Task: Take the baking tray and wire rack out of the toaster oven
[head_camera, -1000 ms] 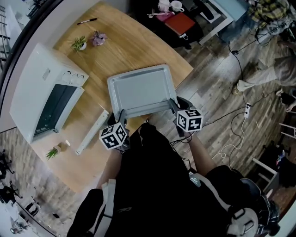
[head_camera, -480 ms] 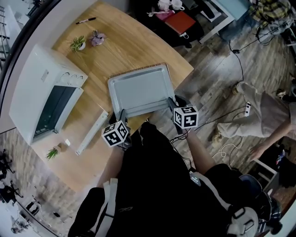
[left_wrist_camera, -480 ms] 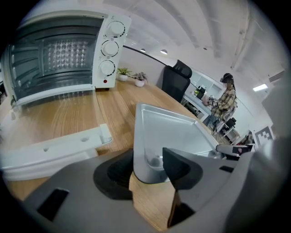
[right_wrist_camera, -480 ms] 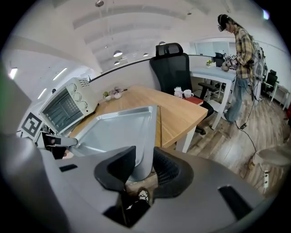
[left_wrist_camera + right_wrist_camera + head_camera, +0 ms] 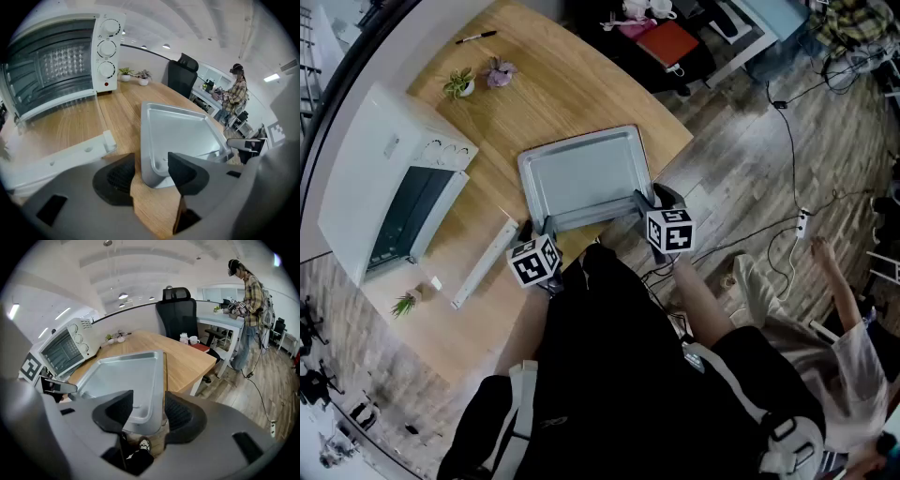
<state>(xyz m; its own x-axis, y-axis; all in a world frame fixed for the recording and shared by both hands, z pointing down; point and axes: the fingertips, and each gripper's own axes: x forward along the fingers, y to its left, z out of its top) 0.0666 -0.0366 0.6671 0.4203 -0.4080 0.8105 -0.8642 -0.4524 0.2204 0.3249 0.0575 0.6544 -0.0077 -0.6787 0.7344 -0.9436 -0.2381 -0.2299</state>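
— Can you see inside the white boxy toaster oven?
— No. Its dark glass door hides the interior from the head view, and the left gripper view crops it at nine o'clock.
— The grey metal baking tray?
— Its near corners sit behind the left gripper and the right gripper, whose jaws have just been opening around the rim. The bits on the wooden table near eight o'clock are too small to tell.

Tray: shallow rectangular grey metal baking tray, empty, flat, right-side up, at near edge of wooden table
Oven: white boxy toaster oven, left of tray, apart
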